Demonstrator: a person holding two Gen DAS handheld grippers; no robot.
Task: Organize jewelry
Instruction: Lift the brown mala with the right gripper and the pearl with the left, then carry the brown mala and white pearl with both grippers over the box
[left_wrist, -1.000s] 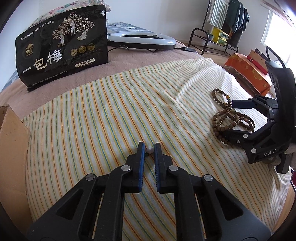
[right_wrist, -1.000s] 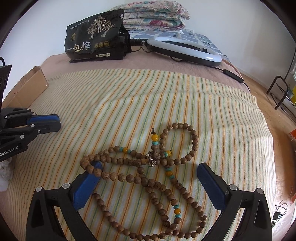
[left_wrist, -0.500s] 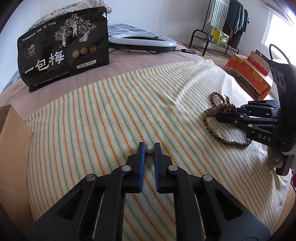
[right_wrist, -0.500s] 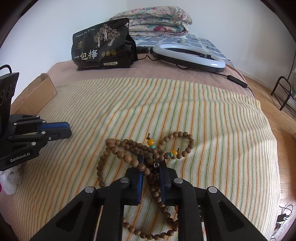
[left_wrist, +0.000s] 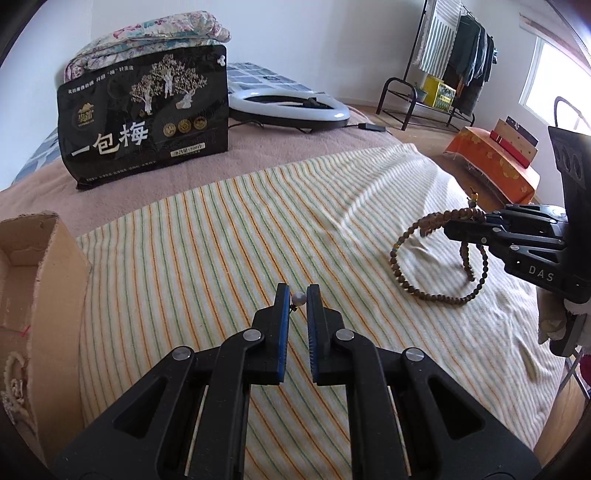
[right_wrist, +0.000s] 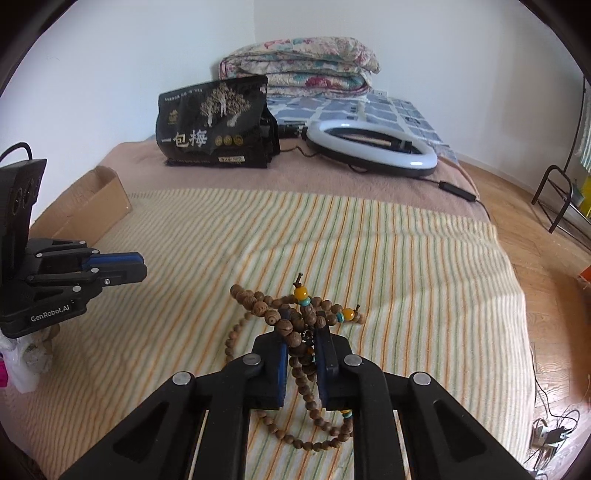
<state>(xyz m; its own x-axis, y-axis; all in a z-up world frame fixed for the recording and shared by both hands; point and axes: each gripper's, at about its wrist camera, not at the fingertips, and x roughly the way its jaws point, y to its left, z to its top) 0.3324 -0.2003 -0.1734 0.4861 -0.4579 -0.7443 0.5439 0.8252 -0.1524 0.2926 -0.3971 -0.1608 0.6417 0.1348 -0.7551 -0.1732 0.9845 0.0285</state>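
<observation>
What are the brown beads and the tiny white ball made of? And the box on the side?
The long brown bead necklace looks like matte carved wood, with dark grain rings on each bead; its glossy yellow and turquoise beads could be stone or plastic. The small white ball shines softly like a pearl, real or imitation I cannot tell. The open tan box looks like cardboard, with dull, rough torn edges.

A bed carries a striped blanket, black bag, ring light and cardboard box.
</observation>
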